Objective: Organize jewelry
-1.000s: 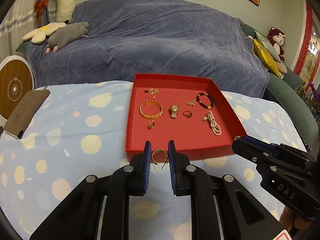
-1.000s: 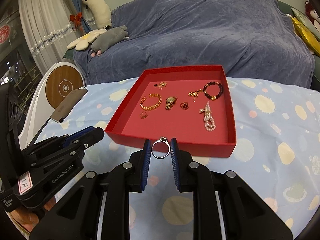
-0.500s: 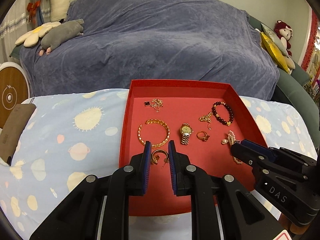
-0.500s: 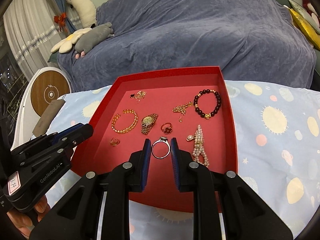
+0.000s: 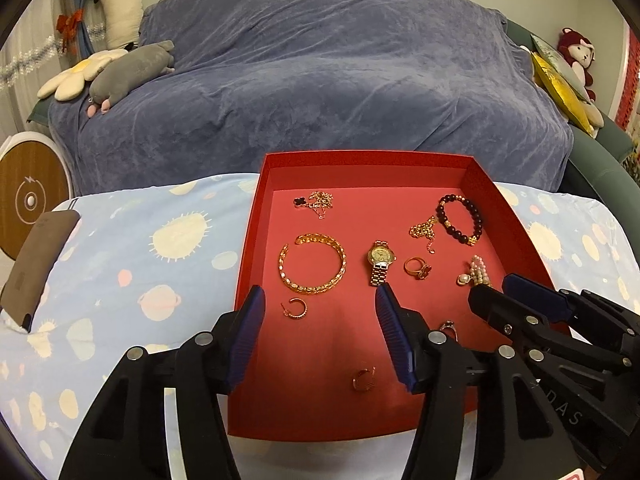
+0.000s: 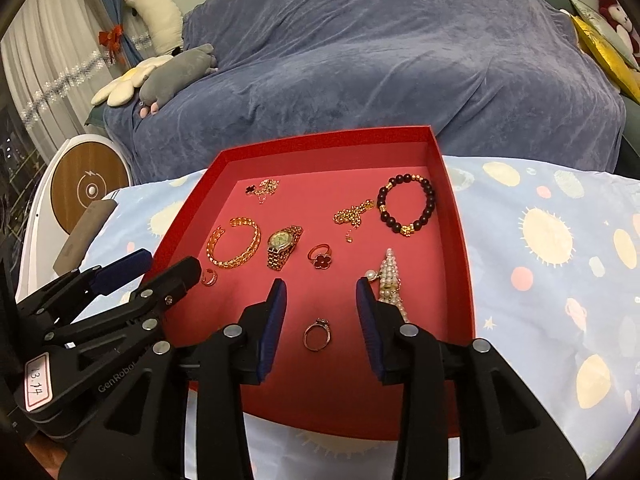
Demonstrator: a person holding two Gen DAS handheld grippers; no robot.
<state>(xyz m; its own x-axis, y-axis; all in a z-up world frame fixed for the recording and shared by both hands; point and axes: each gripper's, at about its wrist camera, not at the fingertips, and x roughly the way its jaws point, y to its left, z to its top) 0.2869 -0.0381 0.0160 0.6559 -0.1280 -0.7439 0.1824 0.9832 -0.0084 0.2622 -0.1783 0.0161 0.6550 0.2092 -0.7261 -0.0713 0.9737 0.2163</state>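
Both tongs hang over the near end of the red tray (image 5: 248,248), which sits on a counter covered by a pale blue cloth (image 5: 152,264) printed with suns and planets. The left tongs (image 5: 320,332) have just been opening and now stand released, nothing between the blue pads; a small gold hoop earring (image 5: 363,380) lies on the tray floor below the gap, clear of both pads. The right tongs (image 6: 320,320) have also just been opening and grip nothing; a stone-set ring (image 6: 317,336) lies flat on the tray between its fingers, touching neither.

Further back in the tray lie a second gold hoop earring (image 5: 295,309) near the left wall, a gold bangle (image 5: 312,263), a gold watch (image 5: 380,266), a ring with a red clover (image 6: 319,258), a pearl strand (image 6: 390,276) by the right wall, a dark bead bracelet (image 6: 408,208), a loose gold chain (image 6: 354,214) beside it, and a chain with a black clover (image 6: 262,189) at the far left. Behind the counter stands a sofa under a blue-grey throw (image 6: 360,60)
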